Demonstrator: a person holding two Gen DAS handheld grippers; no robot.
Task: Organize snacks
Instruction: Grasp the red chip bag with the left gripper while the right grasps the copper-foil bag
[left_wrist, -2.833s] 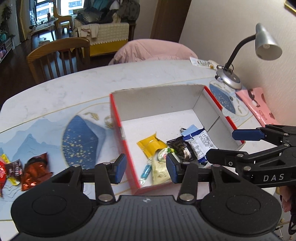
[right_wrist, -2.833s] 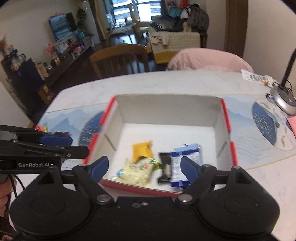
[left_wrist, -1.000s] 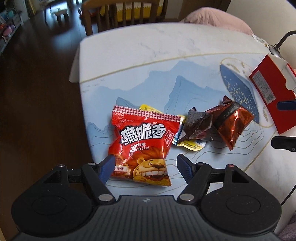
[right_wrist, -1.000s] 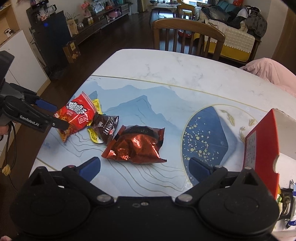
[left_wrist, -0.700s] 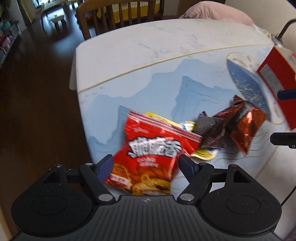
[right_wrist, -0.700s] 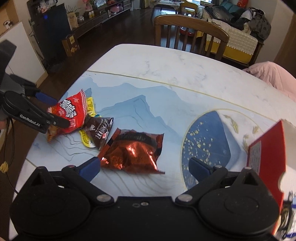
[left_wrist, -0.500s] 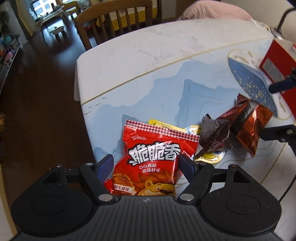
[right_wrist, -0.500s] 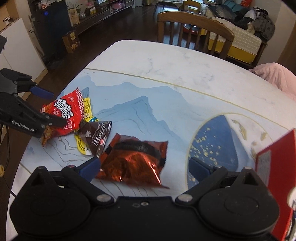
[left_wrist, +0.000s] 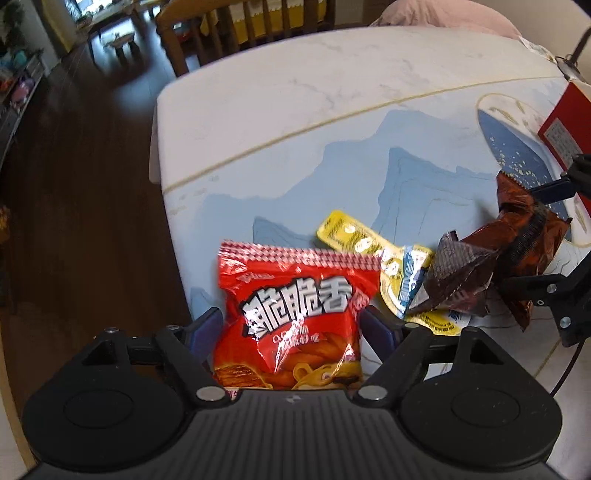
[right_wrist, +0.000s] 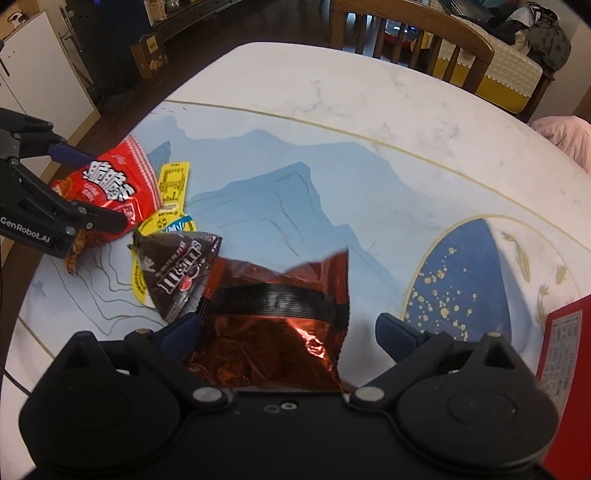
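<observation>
My left gripper (left_wrist: 291, 326) points steeply down over the red snack bag (left_wrist: 295, 314); jaws opening, bag between the blue pads, left pad clear of it, right pad's contact hard to tell. My right gripper (right_wrist: 291, 334) straddles the copper foil bag (right_wrist: 273, 332), jaws wide; left pad at the bag's edge, right pad clearly off it. Dark brown candy pouch (right_wrist: 177, 273) lies just beside the foil bag, overlapping a yellow packet (right_wrist: 173, 184) that sits partly under the red bag. All on the marble table (right_wrist: 332, 122). Red box (right_wrist: 565, 369) at the table's right edge.
</observation>
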